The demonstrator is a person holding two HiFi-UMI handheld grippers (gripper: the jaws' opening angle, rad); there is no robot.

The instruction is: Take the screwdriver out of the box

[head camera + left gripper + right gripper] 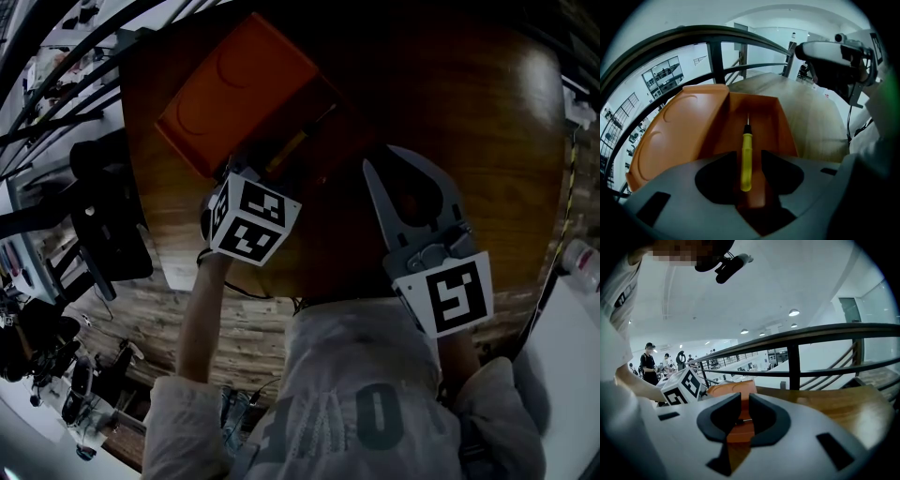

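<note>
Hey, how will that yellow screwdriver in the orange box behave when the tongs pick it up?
The screwdriver looks stiff and probably light: slim yellow handle, thin metal tip. Its rounded handle may roll on the orange box floor or slip if pinched off-centre. It lies lengthwise between the left tongs, so a centred squeeze should hold.

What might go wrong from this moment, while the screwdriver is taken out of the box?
1. The left gripper has its jaws apart around the rear of the screwdriver handle. A grip that far back may let the tip droop and catch the box wall.
2. The right gripper hangs clear of the box, so nothing steadies it, and it may slide on the table.
</note>
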